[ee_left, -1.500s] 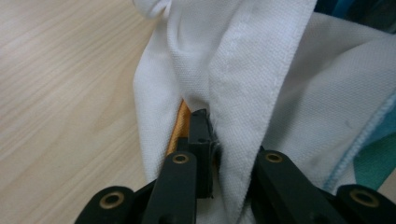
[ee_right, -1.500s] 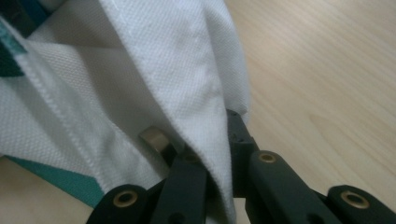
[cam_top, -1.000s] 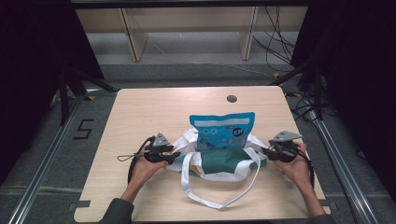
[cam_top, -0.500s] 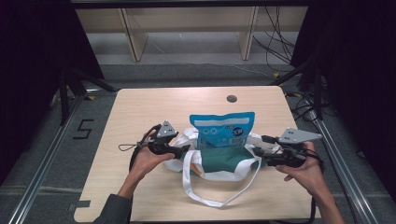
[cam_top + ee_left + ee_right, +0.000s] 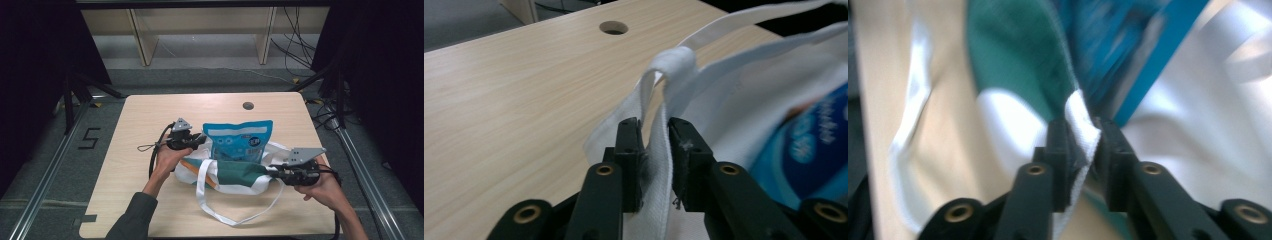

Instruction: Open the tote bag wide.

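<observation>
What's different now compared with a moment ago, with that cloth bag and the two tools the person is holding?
Both sets of jaws have just been closing on the bag's white cloth: the left hand-held gripper now pinches its edge, the right hand-held gripper a fold on the other side. The right hand has drawn out sideways and nearer the person. The blue packet still stands in the bag; the table is unchanged.

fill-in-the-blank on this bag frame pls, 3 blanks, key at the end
1. The left gripper is shut on the bag's ____ fabric edge.
2. The pouch sticking out of the tote bag is mostly ____.
3. The right gripper grips the tote bag's rim where white cloth meets a ____ panel.

Missing words: white; blue; green
</observation>
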A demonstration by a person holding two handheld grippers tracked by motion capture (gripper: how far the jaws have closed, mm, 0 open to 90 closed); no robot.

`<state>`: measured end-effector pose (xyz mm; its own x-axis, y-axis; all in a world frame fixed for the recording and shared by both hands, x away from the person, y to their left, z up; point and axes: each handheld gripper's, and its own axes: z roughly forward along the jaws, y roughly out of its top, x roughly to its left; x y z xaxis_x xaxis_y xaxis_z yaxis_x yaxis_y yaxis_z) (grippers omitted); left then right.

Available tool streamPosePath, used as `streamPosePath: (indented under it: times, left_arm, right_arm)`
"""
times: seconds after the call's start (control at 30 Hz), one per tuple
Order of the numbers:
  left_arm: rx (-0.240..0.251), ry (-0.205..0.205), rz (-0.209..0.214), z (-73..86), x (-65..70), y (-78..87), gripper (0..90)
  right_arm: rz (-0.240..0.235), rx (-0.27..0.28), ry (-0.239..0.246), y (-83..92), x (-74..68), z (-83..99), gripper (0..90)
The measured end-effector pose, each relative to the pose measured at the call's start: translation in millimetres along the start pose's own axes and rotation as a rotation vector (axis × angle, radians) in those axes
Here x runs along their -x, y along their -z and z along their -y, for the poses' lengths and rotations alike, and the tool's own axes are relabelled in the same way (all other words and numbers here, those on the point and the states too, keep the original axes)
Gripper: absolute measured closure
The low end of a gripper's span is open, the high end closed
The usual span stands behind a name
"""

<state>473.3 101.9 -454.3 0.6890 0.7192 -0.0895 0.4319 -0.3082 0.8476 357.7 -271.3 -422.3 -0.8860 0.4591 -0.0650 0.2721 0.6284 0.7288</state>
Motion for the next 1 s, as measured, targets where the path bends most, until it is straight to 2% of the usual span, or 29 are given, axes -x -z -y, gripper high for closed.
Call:
streamPosePath:
  times: [0.03, 0.07, 0.1, 0.13, 0.17, 0.23, 0.3, 0.37, 0.4, 0.47, 0.5, 0.53, 0.57, 0.63, 0.67, 0.7, 0.73, 0.77, 0.83, 0.87, 0.9, 0.97, 1.0]
  left_arm:
    - [-0.025, 0.002, -0.004, -1.0, -1.3, -4.6, 77.8]
    - [-0.025, 0.002, -0.004, -1.0, -1.3, -4.6, 78.1]
    - [-0.068, 0.012, -0.011, -0.5, -5.0, -15.5, 78.1]
    - [-0.068, 0.012, -0.011, -0.5, -5.0, -15.5, 78.2]
    - [-0.12, 0.024, -0.025, 5.3, -10.5, -27.8, 78.7]
    - [-0.163, 0.036, -0.032, 15.0, -12.5, -40.2, 78.9]
    - [-0.163, 0.058, -0.021, 23.1, -14.0, -48.6, 79.5]
    - [-0.164, 0.07, -0.016, 26.2, -15.1, -50.5, 79.7]
    - [-0.155, 0.1, -0.014, 30.1, -16.1, -51.8, 79.7]
    - [-0.157, 0.096, -0.025, 30.0, -14.5, -52.1, 79.7]
    - [-0.158, 0.076, -0.041, 29.5, -12.8, -51.9, 79.4]
    - [-0.162, 0.082, -0.051, 29.3, -12.8, -50.6, 77.5]
    - [-0.157, 0.108, -0.064, 28.8, -12.6, -48.4, 73.4]
    - [-0.147, 0.141, -0.085, 24.7, -11.0, -38.0, 62.9]
    - [-0.122, 0.145, -0.091, 22.6, -9.2, -31.0, 56.7]
    - [-0.105, 0.161, -0.072, 19.9, -7.0, -21.5, 50.8]
    - [-0.07, 0.167, -0.068, 17.4, -3.3, -11.5, 47.3]
    - [-0.054, 0.15, -0.055, 14.5, -0.4, 1.0, 45.3]
    - [-0.019, 0.144, -0.034, 11.2, 8.1, 24.1, 41.4]
    - [-0.001, 0.146, -0.023, 11.9, 13.7, 33.8, 40.8]
    - [0.014, 0.149, -0.001, 13.7, 20.3, 41.5, 40.0]
    - [-0.007, 0.126, 0.043, 16.5, 34.1, 50.8, 38.6]
    - [-0.003, 0.114, 0.066, 17.6, 40.2, 54.3, 36.9]
  right_arm:
    - [-0.014, 0.0, 0.04, -0.1, -2.1, 3.2, 81.6]
    - [-0.014, 0.0, 0.04, -0.1, -2.1, 3.2, 81.6]
    - [-0.038, -0.021, 0.027, 0.5, -11.0, 8.9, 82.5]
    - [-0.038, -0.021, 0.027, 0.5, -11.0, 8.9, 82.5]
    - [-0.056, -0.037, 0.012, -0.7, -16.1, 14.8, 83.0]
    - [-0.062, -0.049, -0.005, -5.9, -18.3, 21.4, 83.5]
    - [-0.069, -0.081, 0.0, -16.0, -22.5, 26.1, 83.8]
    - [-0.066, -0.144, 0.0, -33.3, -32.4, 30.6, 83.9]
    - [-0.049, -0.175, 0.014, -43.2, -38.0, 33.2, 84.1]
    - [-0.028, -0.257, 0.05, -57.0, -45.4, 36.2, 85.6]
    - [-0.023, -0.256, 0.054, -57.6, -44.8, 36.1, 85.6]
    - [-0.038, -0.244, 0.097, -57.3, -39.9, 35.3, 85.6]
    - [-0.029, -0.237, 0.029, -56.5, -42.9, 38.2, 85.5]
    - [-0.037, -0.218, 0.014, -53.9, -41.3, 39.1, 84.2]
    - [-0.039, -0.215, 0.009, -51.2, -40.9, 37.6, 81.4]
    - [-0.036, -0.2, 0.021, -47.2, -38.2, 35.5, 75.1]
    - [-0.035, -0.179, -0.025, -42.2, -38.5, 33.4, 67.4]
    - [-0.032, -0.153, -0.032, -36.5, -36.4, 30.2, 60.0]
    - [-0.025, -0.078, -0.056, -21.3, -32.2, 23.9, 50.2]
    - [-0.041, -0.053, -0.06, -11.6, -30.0, 20.5, 48.1]
    - [-0.038, -0.018, -0.068, -2.4, -29.5, 18.0, 47.2]
    - [-0.017, 0.039, -0.092, 14.7, -29.9, 13.3, 44.6]
    - [-0.007, 0.07, -0.084, 21.4, -27.5, 11.0, 44.6]
